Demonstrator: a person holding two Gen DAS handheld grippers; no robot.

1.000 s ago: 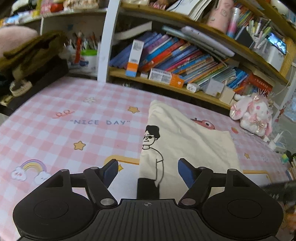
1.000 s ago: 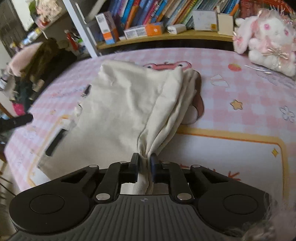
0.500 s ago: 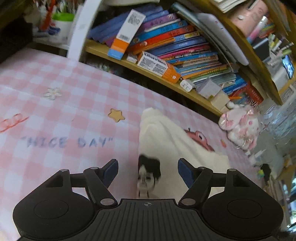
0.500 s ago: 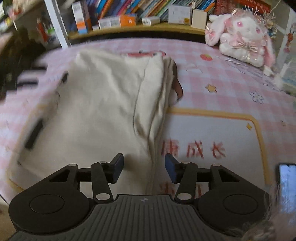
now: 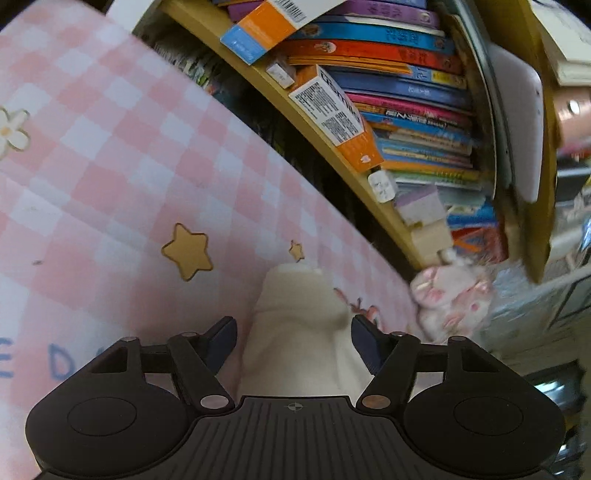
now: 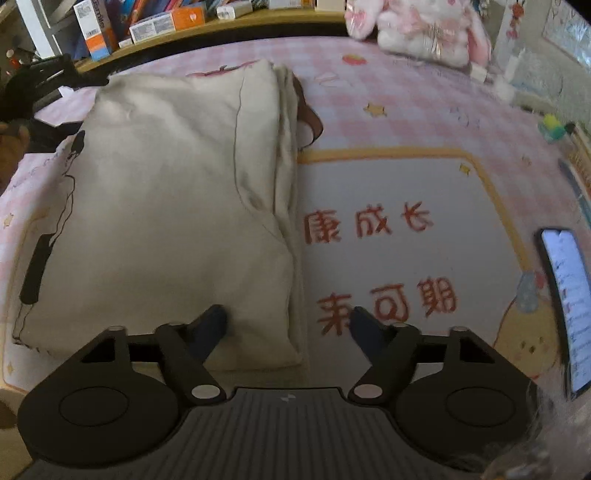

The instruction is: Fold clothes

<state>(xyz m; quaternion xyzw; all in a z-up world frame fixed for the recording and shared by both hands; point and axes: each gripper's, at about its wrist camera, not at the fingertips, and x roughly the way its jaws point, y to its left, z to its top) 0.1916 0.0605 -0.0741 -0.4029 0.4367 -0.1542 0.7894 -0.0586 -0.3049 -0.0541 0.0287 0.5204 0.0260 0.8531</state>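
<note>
A cream garment [image 6: 166, 203] with a black cartoon figure print lies folded lengthwise on the pink checked tablecloth [image 6: 406, 92]. My right gripper [image 6: 288, 317] hovers over its near right corner. Its jaws are opening, and the cloth lies loose between them, not pinched. In the left wrist view, my left gripper [image 5: 293, 332] straddles the garment's far end [image 5: 299, 325]. Its jaws are closing with the cloth between them, and the pads do not press on it. The left gripper [image 6: 48, 74] also shows as a dark shape at the garment's far left corner.
A wooden bookshelf [image 5: 369, 110] crammed with books and boxes runs along the table's far edge. A pink plush bunny [image 6: 424, 29] sits at the far right. A lit phone [image 6: 565, 306] lies at the right edge.
My right gripper has opened and dropped the bunched fold, and the garment has settled flat. My left gripper has swung forward and down to the garment's far end, rolling as it went.
</note>
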